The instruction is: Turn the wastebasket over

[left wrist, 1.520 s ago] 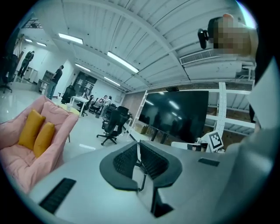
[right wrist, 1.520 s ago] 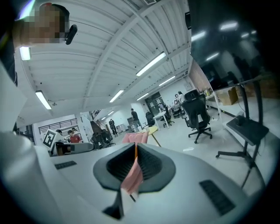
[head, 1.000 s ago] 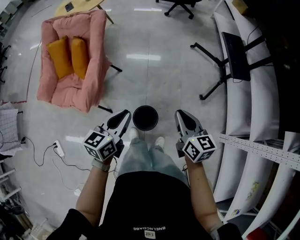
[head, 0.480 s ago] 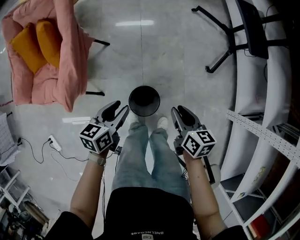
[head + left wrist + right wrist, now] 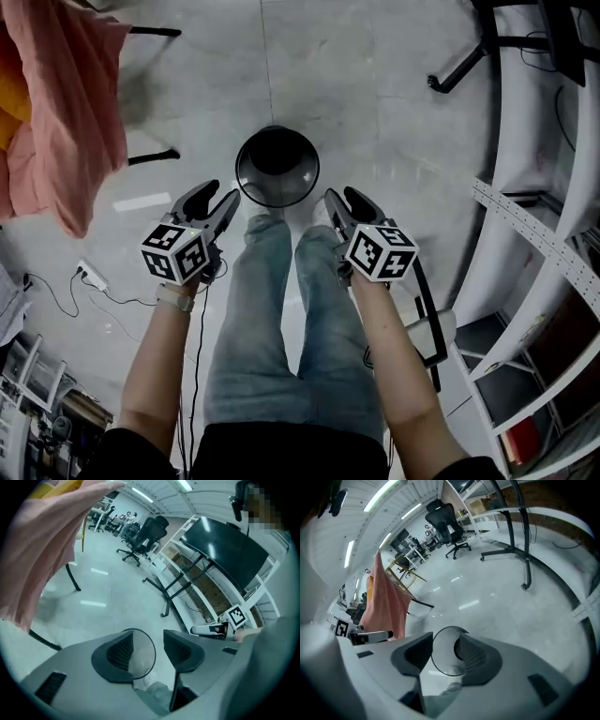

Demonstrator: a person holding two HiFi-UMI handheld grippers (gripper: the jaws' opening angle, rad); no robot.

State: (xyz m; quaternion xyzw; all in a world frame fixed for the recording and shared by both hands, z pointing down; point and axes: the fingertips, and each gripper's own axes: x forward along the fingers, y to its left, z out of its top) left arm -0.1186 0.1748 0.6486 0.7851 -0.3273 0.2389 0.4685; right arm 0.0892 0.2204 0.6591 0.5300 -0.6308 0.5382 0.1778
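The black round wastebasket stands upright on the grey floor, mouth up, just past the person's feet. My left gripper hovers at its near-left rim and my right gripper at its near-right rim, both apart from it. The jaws of both have just been opening and stand open with nothing between the pads. In the left gripper view the wastebasket's rim shows beyond the left gripper. In the right gripper view the wastebasket lies beyond the right gripper.
A pink draped armchair on thin black legs stands at the left. White curved shelving runs along the right, with a black stand's legs at top right. A power strip with cables lies at the left. The person's jeans-clad legs fill the middle.
Both grippers have dropped toward the wastebasket, which now looks larger and closer. Their jaws have gone from shut to open. The armchair has slid toward the upper left of the view.
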